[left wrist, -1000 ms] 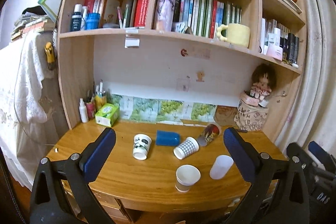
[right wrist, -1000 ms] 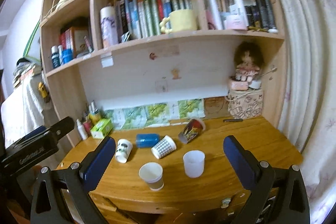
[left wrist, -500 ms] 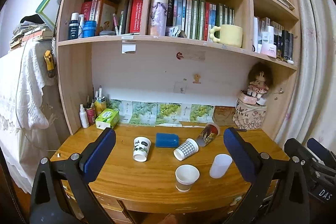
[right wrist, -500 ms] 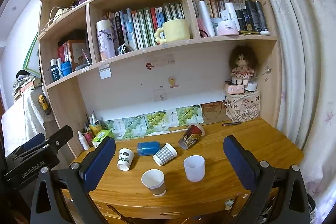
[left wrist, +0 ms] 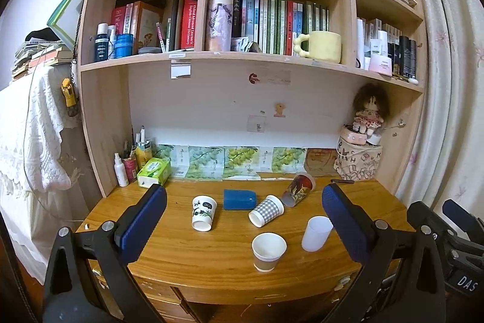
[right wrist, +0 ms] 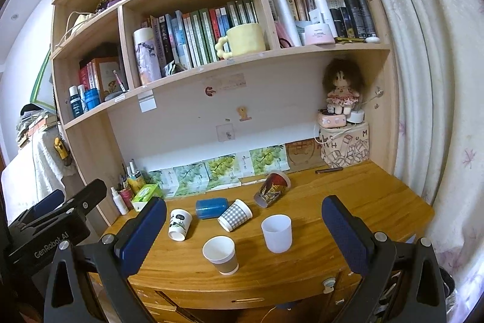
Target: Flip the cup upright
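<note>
Several cups sit on the wooden desk point(left wrist: 181, 250). A blue cup point(left wrist: 239, 199) point(right wrist: 211, 208), a checked cup point(left wrist: 266, 211) point(right wrist: 235, 215) and a red patterned cup point(left wrist: 299, 189) point(right wrist: 271, 188) lie on their sides. A white panda cup point(left wrist: 204, 213) point(right wrist: 179, 224) stands mouth down. A brown-banded paper cup point(left wrist: 268, 252) point(right wrist: 220, 254) and a frosted white cup point(left wrist: 316, 233) point(right wrist: 277, 233) stand upright. My left gripper point(left wrist: 240, 227) and my right gripper point(right wrist: 242, 232) are both open and empty, held back from the desk's front edge.
A bookshelf rises behind the desk. A green tissue box point(left wrist: 153, 172), a white bottle point(left wrist: 120, 170) and a pen pot stand at the back left. A fabric box with a doll point(left wrist: 358, 165) is at the back right, a pen point(right wrist: 329, 170) beside it. A curtain hangs right.
Both grippers have drawn back and tilted up, so the desk and cups sit lower and smaller in view. The cups have not moved.
</note>
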`<state>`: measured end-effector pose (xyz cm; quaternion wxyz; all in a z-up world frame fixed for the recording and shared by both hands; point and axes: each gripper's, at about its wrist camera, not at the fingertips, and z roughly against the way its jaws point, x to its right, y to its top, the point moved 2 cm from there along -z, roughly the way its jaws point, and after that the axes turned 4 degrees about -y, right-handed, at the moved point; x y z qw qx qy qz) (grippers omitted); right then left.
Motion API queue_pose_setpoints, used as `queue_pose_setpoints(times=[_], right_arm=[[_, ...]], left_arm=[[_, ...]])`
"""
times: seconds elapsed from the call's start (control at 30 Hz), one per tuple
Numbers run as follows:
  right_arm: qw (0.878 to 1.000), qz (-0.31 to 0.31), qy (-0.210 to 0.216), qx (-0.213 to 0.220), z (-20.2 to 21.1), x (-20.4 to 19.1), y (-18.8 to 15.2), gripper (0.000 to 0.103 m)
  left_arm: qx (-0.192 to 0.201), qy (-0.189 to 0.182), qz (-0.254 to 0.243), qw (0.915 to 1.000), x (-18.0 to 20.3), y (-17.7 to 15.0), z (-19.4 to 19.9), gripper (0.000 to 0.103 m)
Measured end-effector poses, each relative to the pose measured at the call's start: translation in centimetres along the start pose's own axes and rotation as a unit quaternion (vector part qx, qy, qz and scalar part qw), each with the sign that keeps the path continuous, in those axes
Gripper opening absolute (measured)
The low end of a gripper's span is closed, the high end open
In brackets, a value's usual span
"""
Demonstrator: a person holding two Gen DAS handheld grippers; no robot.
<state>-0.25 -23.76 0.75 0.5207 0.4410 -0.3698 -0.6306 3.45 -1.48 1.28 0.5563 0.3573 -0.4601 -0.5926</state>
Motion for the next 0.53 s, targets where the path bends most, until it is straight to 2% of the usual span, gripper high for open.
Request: queue_pose_setpoints(times=[0.53], right_arm=[[1.000,0.004,0.004,-0.008,-0.03,-0.46,-0.28,0.103]], left_arm=[[0.000,-0.004,0.000,1.0000,-0.02,0.04,-0.03,0.103]])
